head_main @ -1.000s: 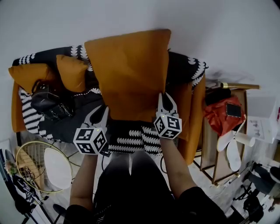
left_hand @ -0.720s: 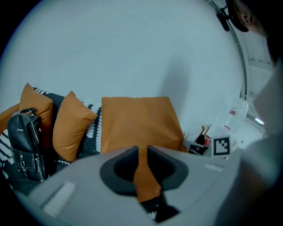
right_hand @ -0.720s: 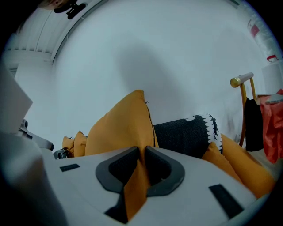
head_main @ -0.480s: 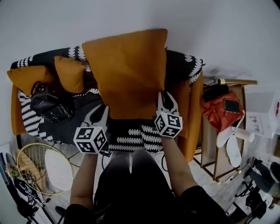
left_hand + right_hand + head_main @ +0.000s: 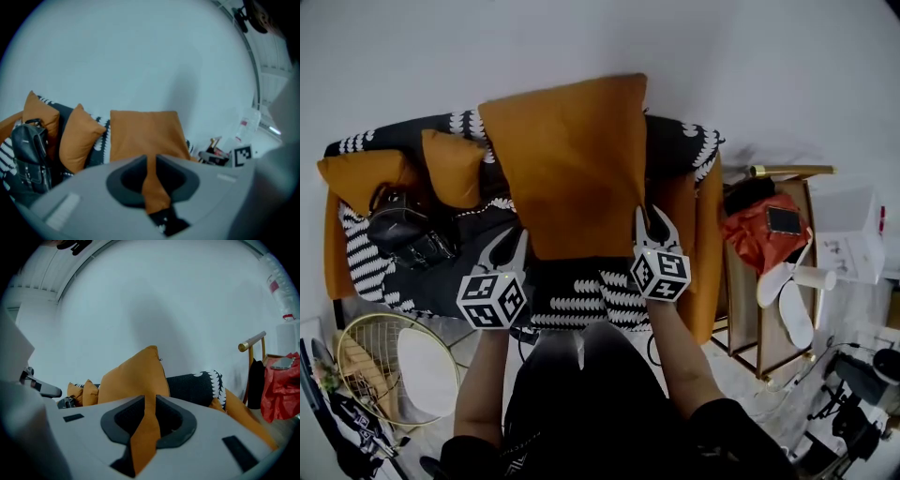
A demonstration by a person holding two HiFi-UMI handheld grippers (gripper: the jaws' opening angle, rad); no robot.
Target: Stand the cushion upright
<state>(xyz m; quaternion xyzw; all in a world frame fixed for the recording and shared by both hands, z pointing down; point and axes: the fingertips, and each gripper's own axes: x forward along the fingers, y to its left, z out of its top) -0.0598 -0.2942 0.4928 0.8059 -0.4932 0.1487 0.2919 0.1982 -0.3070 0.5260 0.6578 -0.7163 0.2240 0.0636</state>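
A large orange cushion (image 5: 567,159) stands on its lower edge on the sofa (image 5: 708,272) and leans towards the white wall. My left gripper (image 5: 514,242) is at its lower left corner. In the left gripper view, orange fabric (image 5: 152,192) fills the narrow gap between the jaws of the left gripper (image 5: 151,161). My right gripper (image 5: 655,217) is at the lower right corner. There too a strip of the cushion (image 5: 143,437) runs between the jaws of the right gripper (image 5: 150,401), which are opening slightly while the pads still touch the fabric.
Two smaller orange cushions (image 5: 455,167) (image 5: 361,171) and a black handbag (image 5: 405,234) lie on the sofa's left half, over a black and white throw (image 5: 581,305). A rack with a red cloth (image 5: 759,232) stands to the right. A gold wire basket (image 5: 382,361) stands at the lower left.
The cushion's top right corner has drifted a little to the left. Both grippers stay at its lower corners.
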